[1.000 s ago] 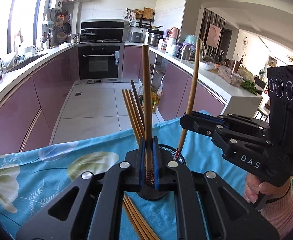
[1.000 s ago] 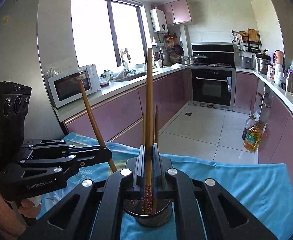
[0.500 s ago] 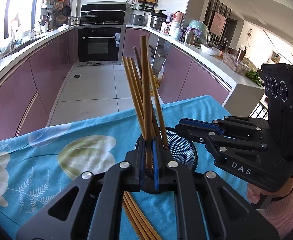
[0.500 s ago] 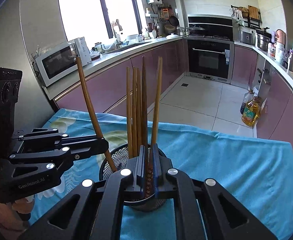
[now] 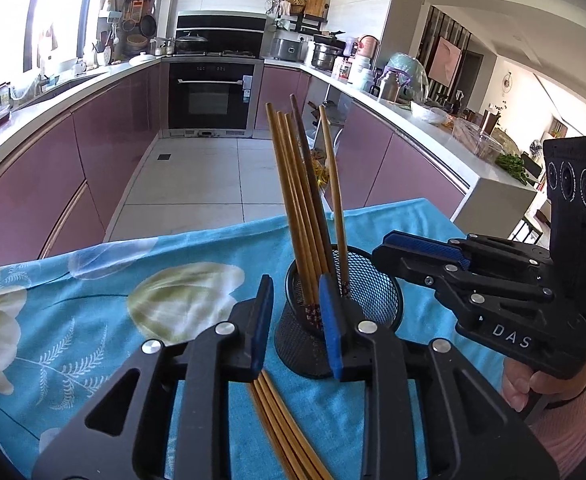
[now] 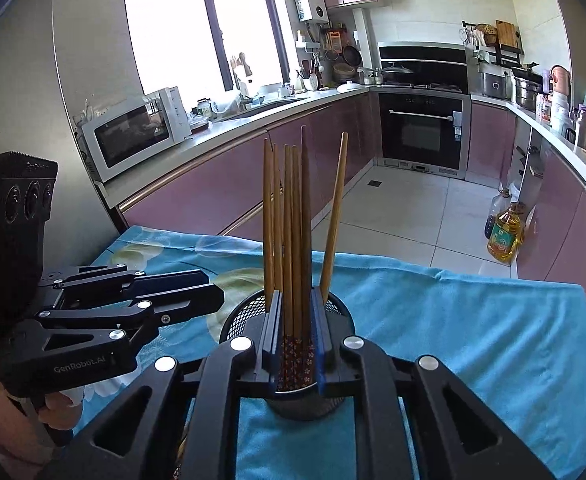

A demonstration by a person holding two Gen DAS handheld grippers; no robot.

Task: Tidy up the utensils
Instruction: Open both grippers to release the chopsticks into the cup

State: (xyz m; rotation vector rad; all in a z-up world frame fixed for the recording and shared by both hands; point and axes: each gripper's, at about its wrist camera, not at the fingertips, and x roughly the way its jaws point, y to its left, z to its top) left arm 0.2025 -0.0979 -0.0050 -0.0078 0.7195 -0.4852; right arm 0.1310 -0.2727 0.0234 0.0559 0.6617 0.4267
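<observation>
Both my grippers, left (image 5: 295,320) & right (image 6: 296,340), gape empty; chopsticks (image 5: 305,208) stand in mesh cup (image 5: 373,292). Drop step looks done. Next: grab loose chopsticks (image 5: 281,428) near me.

Left gripper (image 5: 296,322): black angular frame, silver screws, blue finger pads (image 5: 261,322); "GenRobot.AI" in white on its side. Right gripper (image 6: 296,346): same build, "DAS" lettering, three round lenses. Pink sleeves, bare fingers.
</observation>
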